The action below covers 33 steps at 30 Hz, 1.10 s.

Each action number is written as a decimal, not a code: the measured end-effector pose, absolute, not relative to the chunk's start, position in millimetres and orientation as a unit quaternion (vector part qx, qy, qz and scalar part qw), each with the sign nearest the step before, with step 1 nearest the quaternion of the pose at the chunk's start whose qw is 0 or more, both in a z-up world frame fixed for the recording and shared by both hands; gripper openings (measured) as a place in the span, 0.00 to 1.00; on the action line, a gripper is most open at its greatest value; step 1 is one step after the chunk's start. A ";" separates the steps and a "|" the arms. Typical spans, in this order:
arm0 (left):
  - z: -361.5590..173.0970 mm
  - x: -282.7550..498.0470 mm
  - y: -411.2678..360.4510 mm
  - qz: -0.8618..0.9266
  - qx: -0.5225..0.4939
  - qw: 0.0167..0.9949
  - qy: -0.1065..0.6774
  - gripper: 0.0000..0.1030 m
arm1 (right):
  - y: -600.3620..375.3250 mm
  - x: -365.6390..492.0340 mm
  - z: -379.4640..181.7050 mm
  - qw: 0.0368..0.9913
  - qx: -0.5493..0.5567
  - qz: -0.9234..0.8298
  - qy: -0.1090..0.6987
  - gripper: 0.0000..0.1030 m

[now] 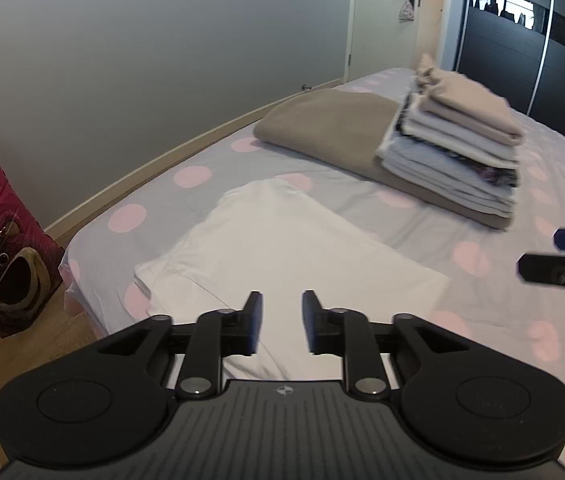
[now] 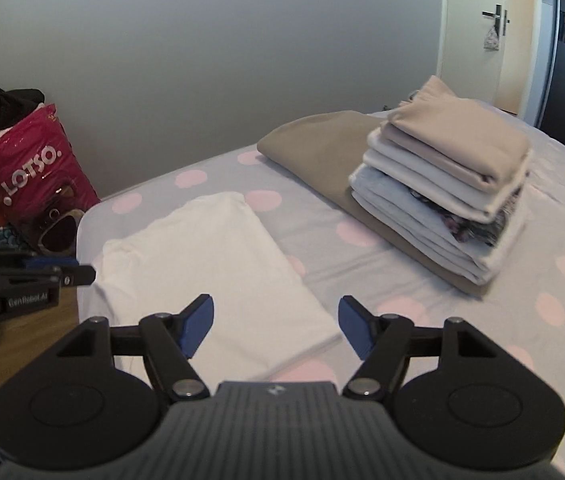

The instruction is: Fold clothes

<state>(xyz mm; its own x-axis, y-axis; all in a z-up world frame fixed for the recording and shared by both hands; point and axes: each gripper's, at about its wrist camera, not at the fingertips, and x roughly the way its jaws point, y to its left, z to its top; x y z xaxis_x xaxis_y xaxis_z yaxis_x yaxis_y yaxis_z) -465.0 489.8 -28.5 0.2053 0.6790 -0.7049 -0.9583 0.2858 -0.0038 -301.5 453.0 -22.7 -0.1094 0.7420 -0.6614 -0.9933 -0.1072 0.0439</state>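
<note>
White garment [image 2: 218, 280]: folded into a flat rectangle on the bed's near corner, at 12 o'clock just ahead of both tools.
Left gripper [image 1: 281, 322]: hovers over the garment's near edge, jaws narrowly parted, nothing between them.
Right gripper [image 2: 276, 326]: jaws spread wide and empty, over the garment's near right corner.
Bedsheet [image 2: 442, 312]: grey with pink dots.
Clothes stack [image 2: 446, 184]: folded pieces piled at 1 o'clock, well apart from the white garment.
Tan blanket [image 2: 322, 144]: folded, under the stack.
Pink LOTSO bag [image 2: 34, 176]: at 10 o'clock, on the floor beside the bed.
</note>
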 end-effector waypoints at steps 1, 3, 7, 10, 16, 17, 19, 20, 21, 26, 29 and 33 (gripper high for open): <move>-25.8 -462.7 481.6 0.552 -0.229 0.742 0.304 0.46 | 442.4 -302.8 -21.1 0.624 -0.246 0.697 0.253 0.70; -26.1 -458.7 467.0 0.553 -0.229 0.740 0.306 0.60 | 420.7 -304.2 -18.5 0.633 -0.235 0.692 0.256 0.70; -26.8 -450.8 437.9 0.555 -0.229 0.737 0.311 0.60 | 380.9 -307.1 -19.8 0.650 -0.229 0.678 0.256 0.75; -30.3 -450.4 419.6 0.551 -0.233 0.740 0.308 0.60 | 357.4 -310.7 -23.3 0.660 -0.229 0.668 0.256 0.75; -30.4 -454.5 390.1 0.568 -0.215 0.734 0.303 0.64 | 317.1 -324.5 -27.5 0.679 -0.227 0.659 0.232 0.76; -31.1 -454.8 386.5 0.568 -0.212 0.734 0.305 0.64 | 312.8 -326.3 -28.5 0.681 -0.227 0.657 0.230 0.76; -33.6 -456.0 379.8 0.569 -0.209 0.733 0.307 0.64 | 306.2 -328.7 -31.0 0.683 -0.227 0.655 0.229 0.77; -35.5 -457.0 377.0 0.571 -0.211 0.732 0.306 0.64 | 301.6 -329.5 -31.9 0.683 -0.225 0.655 0.231 0.77; -37.8 -458.1 374.4 0.572 -0.215 0.729 0.307 0.64 | 298.0 -329.8 -32.9 0.683 -0.222 0.656 0.233 0.77; -47.8 -460.6 364.0 0.573 -0.221 0.723 0.316 0.64 | 288.1 -333.1 -40.8 0.673 -0.224 0.663 0.239 0.78; -49.2 -459.6 361.0 0.579 -0.212 0.719 0.321 0.65 | 286.3 -333.9 -46.8 0.667 -0.224 0.664 0.252 0.79; -49.1 -458.8 359.5 0.584 -0.211 0.715 0.321 0.65 | 283.1 -337.9 -49.3 0.663 -0.229 0.667 0.250 0.79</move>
<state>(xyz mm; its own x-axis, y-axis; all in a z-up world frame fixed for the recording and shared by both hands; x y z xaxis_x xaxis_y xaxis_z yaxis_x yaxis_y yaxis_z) -458.8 359.5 -49.1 0.1125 0.6996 -0.7057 -0.9708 0.2288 0.0720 -337.9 283.1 -49.3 -0.0155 0.7702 -0.6377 -0.9996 0.0042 0.0294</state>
